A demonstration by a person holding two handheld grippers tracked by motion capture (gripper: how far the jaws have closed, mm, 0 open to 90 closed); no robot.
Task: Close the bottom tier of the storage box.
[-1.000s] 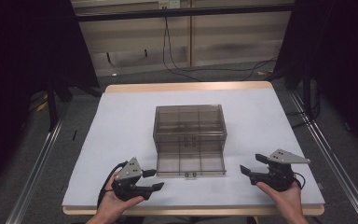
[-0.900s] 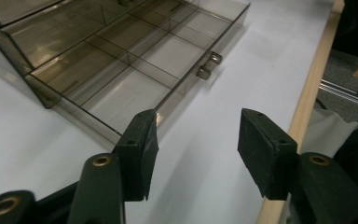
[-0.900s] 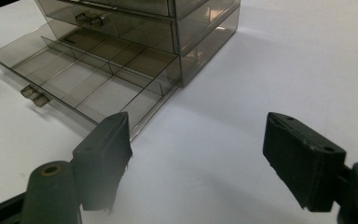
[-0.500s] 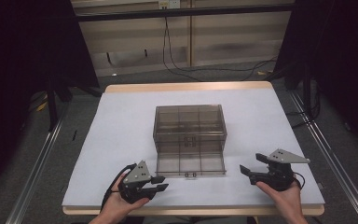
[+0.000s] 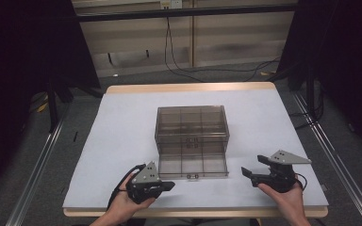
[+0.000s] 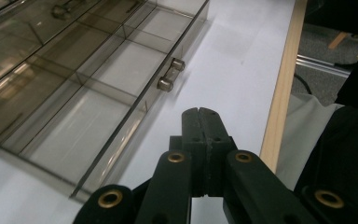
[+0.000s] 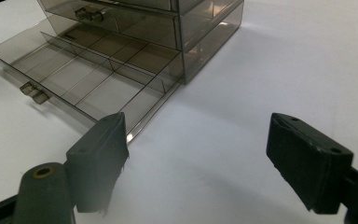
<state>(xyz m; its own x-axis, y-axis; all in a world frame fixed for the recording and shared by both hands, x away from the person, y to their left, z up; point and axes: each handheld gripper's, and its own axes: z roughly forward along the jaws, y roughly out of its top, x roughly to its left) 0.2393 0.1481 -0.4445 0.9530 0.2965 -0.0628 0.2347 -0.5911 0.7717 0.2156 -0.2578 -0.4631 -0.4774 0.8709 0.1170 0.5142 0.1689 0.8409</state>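
Left gripper: jaws pressed flat together, having just been closing with nothing between them, just short of the pulled-out bottom drawer and its small handle. Right gripper: jaws spread wide and empty, hovering off the drawer's right corner. The smoky clear drawer box sits mid-table, drawer open toward the person, a hand on the near edge.
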